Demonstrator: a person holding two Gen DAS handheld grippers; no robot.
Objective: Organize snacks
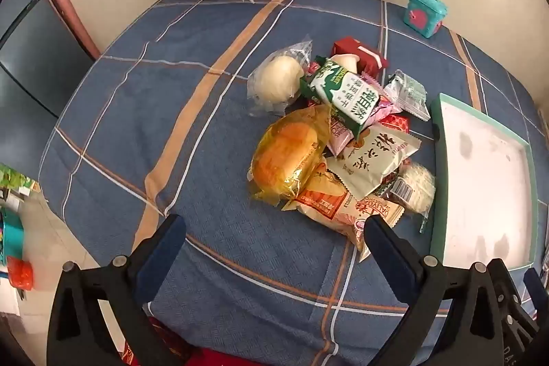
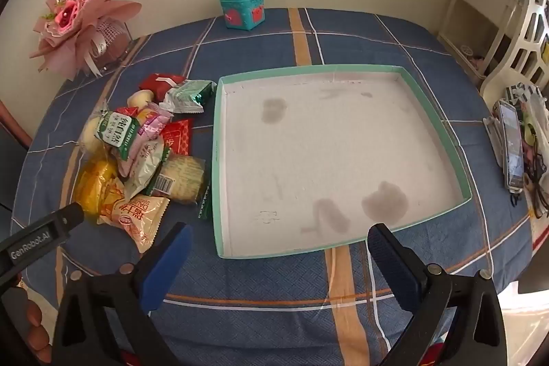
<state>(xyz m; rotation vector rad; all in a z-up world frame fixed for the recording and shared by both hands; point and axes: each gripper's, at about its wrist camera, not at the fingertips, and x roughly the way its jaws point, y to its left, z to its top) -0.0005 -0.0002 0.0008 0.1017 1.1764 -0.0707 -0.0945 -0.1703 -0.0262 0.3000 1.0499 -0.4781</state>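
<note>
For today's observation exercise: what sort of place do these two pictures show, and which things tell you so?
Probably a home dining or living room. A table with a blue plaid tablecloth stands against a wall, bearing a pink flower bouquet, a small teal box and a pile of packaged snacks. White household shelving stands beside it.

Bare tray (image 2: 219, 160) floor lies open; snack pile (image 2: 137, 153) crowds its left wall.
</note>
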